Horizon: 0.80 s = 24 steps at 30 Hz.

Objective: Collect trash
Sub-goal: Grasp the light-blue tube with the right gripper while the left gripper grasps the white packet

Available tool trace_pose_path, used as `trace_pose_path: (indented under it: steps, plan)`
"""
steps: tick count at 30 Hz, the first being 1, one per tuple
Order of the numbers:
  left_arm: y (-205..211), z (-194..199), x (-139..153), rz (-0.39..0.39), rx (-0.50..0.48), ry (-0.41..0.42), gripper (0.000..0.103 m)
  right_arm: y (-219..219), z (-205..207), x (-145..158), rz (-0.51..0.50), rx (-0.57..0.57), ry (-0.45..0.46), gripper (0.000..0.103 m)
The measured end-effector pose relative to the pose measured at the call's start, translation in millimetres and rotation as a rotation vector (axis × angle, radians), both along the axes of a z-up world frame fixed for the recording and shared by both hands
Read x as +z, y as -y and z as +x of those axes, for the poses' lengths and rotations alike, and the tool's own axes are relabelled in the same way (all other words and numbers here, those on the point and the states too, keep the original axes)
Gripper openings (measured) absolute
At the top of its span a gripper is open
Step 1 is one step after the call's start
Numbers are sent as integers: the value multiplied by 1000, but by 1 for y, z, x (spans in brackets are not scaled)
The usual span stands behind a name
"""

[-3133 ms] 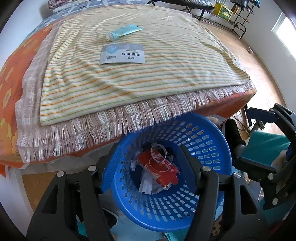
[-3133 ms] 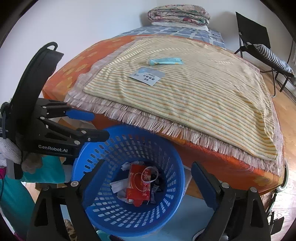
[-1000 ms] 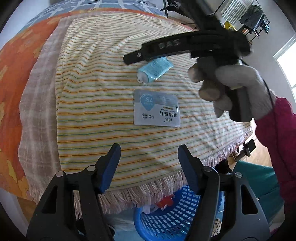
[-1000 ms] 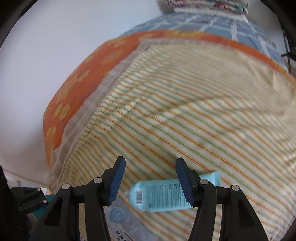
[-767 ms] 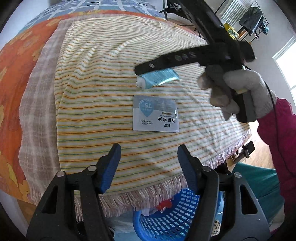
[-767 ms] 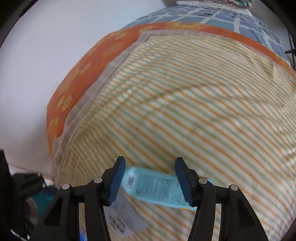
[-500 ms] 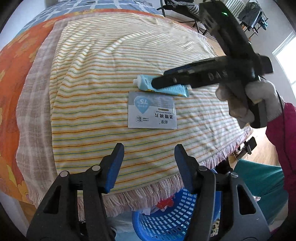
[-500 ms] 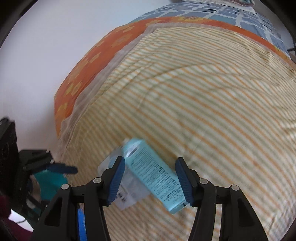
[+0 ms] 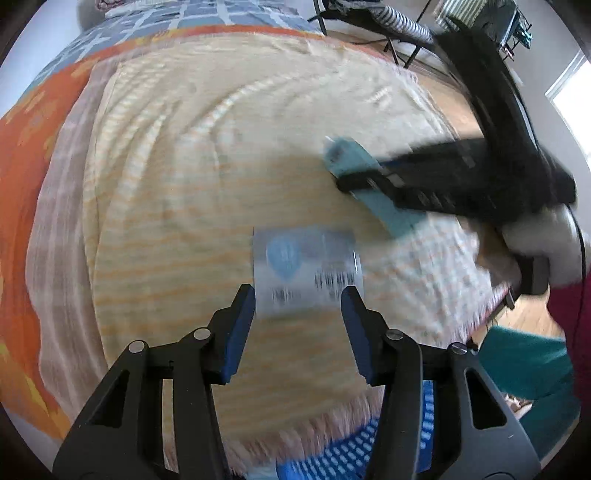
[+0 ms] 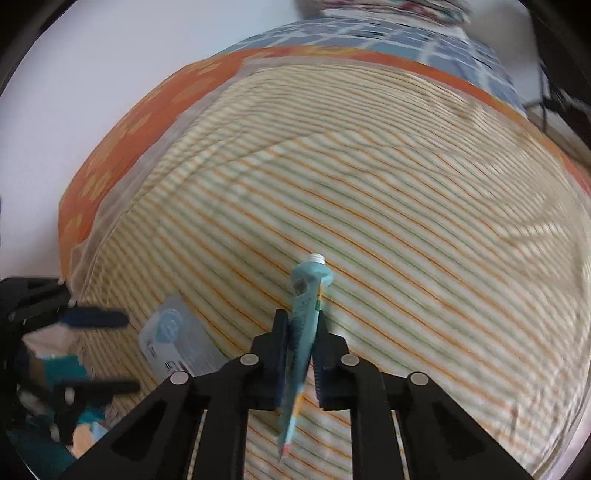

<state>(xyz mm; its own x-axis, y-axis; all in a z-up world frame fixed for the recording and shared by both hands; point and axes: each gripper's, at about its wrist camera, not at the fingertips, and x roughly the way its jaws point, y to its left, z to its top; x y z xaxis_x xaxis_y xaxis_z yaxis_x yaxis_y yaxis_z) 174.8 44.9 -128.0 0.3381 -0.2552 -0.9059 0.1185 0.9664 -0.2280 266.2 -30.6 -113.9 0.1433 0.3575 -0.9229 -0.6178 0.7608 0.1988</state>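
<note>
My right gripper (image 10: 300,334) is shut on a light blue tube (image 10: 306,295) with its white neck pointing away, held just above the striped blanket (image 10: 406,206). In the left wrist view the tube (image 9: 369,188) is clamped in the right gripper (image 9: 345,181). A flat silver-white sachet (image 9: 306,269) with a blue badge lies on the blanket; it also shows in the right wrist view (image 10: 177,339). My left gripper (image 9: 298,306) is open, its fingertips either side of the sachet's near edge. The blue trash basket's rim (image 9: 343,458) shows below the blanket's fringe.
The blanket lies over an orange bedspread (image 9: 26,122) on a bed. Folded bedding (image 10: 388,7) is stacked at the far end. A black folding chair (image 9: 369,14) and wooden floor (image 9: 532,317) lie to the right.
My right gripper has closed on the tube and lifted it, turning it end-on. My left gripper has moved forward to the sachet. Both views are motion-blurred.
</note>
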Motion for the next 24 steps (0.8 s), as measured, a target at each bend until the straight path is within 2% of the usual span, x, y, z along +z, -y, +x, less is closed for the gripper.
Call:
trace_pose_path:
  steps: [5,8,11,18,22,24]
  plan:
    - [10,40,-2,-58,-31,4,50,32,-8,2,-9,-70,-5,7]
    - [24,60,-10,-21,-72,-4,50,47,-15,2,3,-106,-32,7]
    - [27,69,-23,-24,-94,-50,50,58,-25,2,-12,-105,-19,7]
    - [17,47,-21,-34,-99,-79,50,73,-36,1,3,-139,-30,12]
    - [20,23,-19,8,-117,-90,50,76,-46,1,14,-148,-39,23]
    - [29,9,-19,41,-146,-89,66,77,-50,2,19,-153,-38,25]
